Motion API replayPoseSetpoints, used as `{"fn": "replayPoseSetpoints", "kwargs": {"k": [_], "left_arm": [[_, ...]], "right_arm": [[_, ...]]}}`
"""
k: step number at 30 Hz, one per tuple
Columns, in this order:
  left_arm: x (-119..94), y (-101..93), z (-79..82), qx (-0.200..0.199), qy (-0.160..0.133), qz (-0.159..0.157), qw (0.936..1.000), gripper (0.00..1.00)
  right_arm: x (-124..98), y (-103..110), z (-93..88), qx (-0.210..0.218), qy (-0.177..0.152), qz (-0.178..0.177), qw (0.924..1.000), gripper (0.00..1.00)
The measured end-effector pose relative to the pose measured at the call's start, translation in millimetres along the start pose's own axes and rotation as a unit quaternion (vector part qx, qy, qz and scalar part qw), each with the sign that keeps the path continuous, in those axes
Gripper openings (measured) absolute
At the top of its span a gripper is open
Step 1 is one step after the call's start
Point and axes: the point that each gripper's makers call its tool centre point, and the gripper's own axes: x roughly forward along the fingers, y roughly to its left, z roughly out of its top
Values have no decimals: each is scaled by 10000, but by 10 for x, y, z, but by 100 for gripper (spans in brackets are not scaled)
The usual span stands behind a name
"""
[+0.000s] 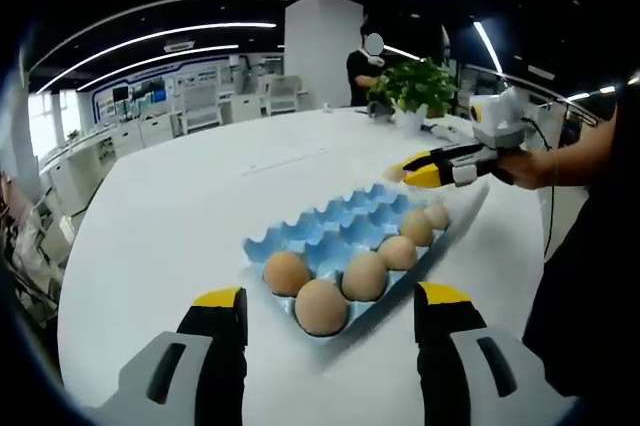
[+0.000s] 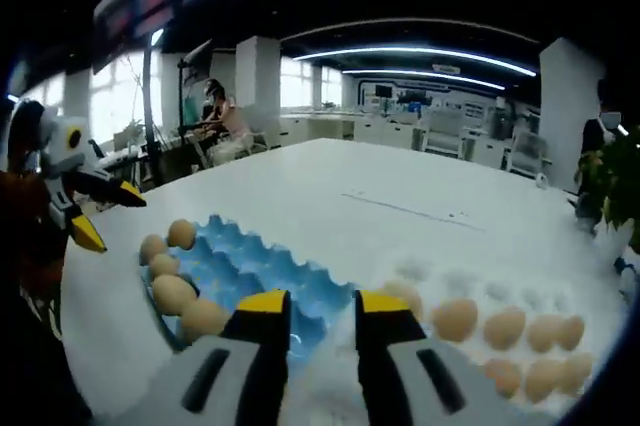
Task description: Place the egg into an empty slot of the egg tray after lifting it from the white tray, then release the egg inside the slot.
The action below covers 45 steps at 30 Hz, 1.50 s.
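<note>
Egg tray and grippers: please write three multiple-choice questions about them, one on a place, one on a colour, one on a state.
1. In the right gripper view, where does the white tray lie relative to the egg tray?
A. On its right
B. On top of it
C. On its left

2. What colour is the egg tray?
A. Green
B. Blue
C. Red

3. How is the left gripper?
A. Shut on an egg
B. Shut, holding nothing
C. Open, holding nothing

Answers:
1. A: the white tray and its eggs lie to the right of the egg tray.
2. B: its bare cups are light blue.
3. C: its jaws stand wide apart, short of the tray.
</note>
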Motion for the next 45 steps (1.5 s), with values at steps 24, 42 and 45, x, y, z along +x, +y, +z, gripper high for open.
{"fn": "replayPoseSetpoints", "kwargs": {"k": [24, 42, 45], "left_arm": [[60, -94, 46, 9, 18, 43, 10000, 68], [55, -13, 36, 3, 33, 99, 9999, 68], [60, -5, 35, 1, 37, 93, 10000, 68]], "right_arm": [[-164, -598, -457, -242, 754, -502, 9956, 25], [-246, -532, -184, -416, 579, -56, 9974, 23], [-249, -474, -91, -383, 516, 12, 9979, 23]]}}
